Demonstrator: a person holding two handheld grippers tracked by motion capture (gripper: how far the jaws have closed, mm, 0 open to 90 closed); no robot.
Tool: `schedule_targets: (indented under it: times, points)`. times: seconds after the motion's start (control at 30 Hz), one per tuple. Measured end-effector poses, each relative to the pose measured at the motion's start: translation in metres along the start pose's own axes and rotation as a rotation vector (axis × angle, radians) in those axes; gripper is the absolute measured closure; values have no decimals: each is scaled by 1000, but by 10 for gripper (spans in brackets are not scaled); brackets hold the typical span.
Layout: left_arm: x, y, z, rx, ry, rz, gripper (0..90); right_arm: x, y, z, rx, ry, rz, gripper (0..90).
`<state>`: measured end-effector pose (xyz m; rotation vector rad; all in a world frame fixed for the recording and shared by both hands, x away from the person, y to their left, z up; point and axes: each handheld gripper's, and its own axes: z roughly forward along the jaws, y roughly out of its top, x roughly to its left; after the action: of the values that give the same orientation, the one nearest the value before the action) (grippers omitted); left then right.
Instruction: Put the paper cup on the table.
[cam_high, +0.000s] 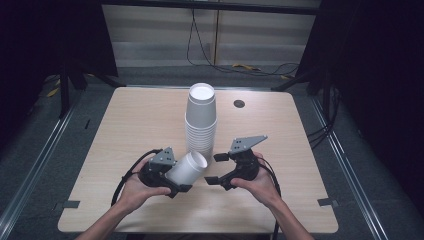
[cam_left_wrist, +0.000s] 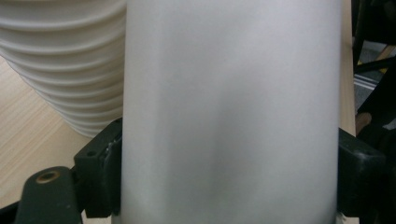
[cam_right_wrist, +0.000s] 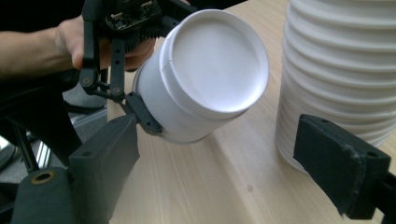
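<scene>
A tall stack of upturned white paper cups stands in the middle of the wooden table. My left gripper is shut on a single white cup, held tilted just left of the stack's base with its closed bottom pointing toward the right gripper. In the left gripper view the cup wall sits pinched between both jaws, with the stack behind it. My right gripper is open with nothing between its jaws, just right of the stack. Its view shows the cup's bottom, one left finger and the stack.
A small round dark grommet is set into the table behind the stack on the right. Cables lie on the floor beyond the far edge. Dark stands and rails flank both sides of the table.
</scene>
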<state>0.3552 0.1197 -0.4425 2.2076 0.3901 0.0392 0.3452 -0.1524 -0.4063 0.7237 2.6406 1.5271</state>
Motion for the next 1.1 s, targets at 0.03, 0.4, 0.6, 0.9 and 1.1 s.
schedule_targets:
  times: [0.03, 0.4, 0.6, 0.9, 1.1]
  points:
    - [-1, 1, 1, 28, 3, 22, 160, 0, 0, 0, 17, -8, -9, 139]
    - [-6, 5, 5, 107, 2, 78, 159, 1, -1, 6, 134, 1, -33, 155]
    - [-5, 9, 2, 157, -1, 111, 157, 2, 0, 9, 178, -10, -47, 154]
    - [-6, 15, -4, 253, 2, 187, 154, 1, -2, 14, 245, -4, -67, 159]
    - [-9, 25, 3, 277, -1, 227, 154, 1, -1, 17, 277, -11, -98, 165]
